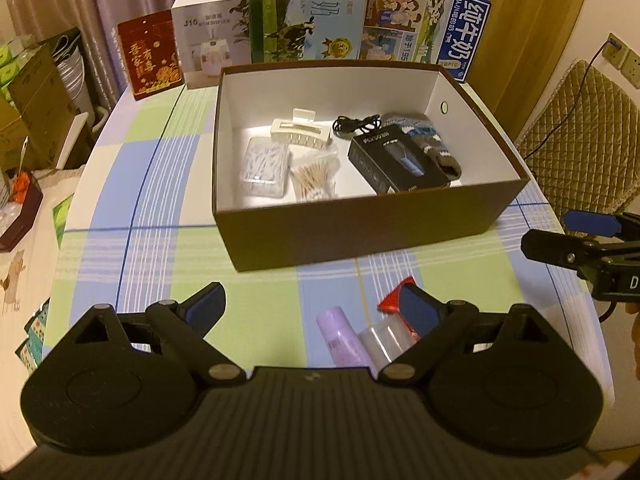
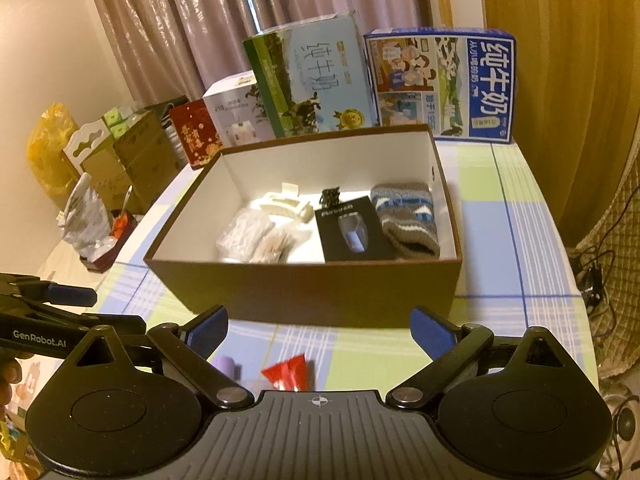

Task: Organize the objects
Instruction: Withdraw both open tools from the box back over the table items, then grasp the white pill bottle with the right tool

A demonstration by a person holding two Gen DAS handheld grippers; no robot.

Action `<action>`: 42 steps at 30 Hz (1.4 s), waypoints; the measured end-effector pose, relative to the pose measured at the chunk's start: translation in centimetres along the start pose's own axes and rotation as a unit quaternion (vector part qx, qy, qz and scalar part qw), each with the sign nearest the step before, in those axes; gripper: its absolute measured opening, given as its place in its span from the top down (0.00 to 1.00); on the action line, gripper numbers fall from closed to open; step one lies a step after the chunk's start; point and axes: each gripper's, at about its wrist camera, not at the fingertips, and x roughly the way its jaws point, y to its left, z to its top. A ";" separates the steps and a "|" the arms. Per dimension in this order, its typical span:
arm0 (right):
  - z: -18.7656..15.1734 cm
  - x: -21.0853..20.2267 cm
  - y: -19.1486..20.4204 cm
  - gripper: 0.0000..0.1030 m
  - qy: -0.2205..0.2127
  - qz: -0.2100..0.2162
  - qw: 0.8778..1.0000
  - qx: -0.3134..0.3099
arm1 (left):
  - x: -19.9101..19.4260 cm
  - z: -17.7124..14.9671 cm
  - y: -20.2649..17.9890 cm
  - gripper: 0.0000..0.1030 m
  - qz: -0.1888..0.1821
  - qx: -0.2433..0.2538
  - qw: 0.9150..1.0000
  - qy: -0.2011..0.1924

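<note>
We hold both tongs, left [image 1: 314, 308] and right [image 2: 318, 330], spread wide and empty above the bench [image 1: 168, 256], because the purple tube [image 1: 340, 336], clear bottle [image 1: 382, 340] and red packet [image 1: 394, 300] lie outside the box [image 1: 360, 232].

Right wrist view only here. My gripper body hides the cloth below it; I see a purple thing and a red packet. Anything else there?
Observer: A clear bottle lies between the purple bottle and the red packet.
Operator: The blurry bags at the box's left?
Observer: In the box, cotton swabs lie beside a clear case of white sticks.
Operator: Left gripper holding anything?
Observer: No, the left gripper is open and empty.
</note>
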 end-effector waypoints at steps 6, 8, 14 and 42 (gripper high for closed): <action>-1.4 -0.8 0.1 0.07 0.008 0.002 1.000 0.001 | -0.8 -1.5 -0.7 0.11 0.000 -0.004 1.000 0.004; -1.8 -1.0 0.1 0.07 0.009 0.001 1.000 0.000 | -0.9 -1.9 -0.9 0.11 -0.003 -0.004 1.000 0.005; -3.0 -1.4 0.2 0.07 0.020 0.001 1.000 0.002 | -1.0 -2.9 -1.7 0.11 -0.009 -0.009 1.000 0.014; -9.0 0.6 0.0 0.07 0.094 -0.004 0.995 -0.023 | 1.2 -7.5 -2.6 0.11 0.000 -0.026 0.997 0.073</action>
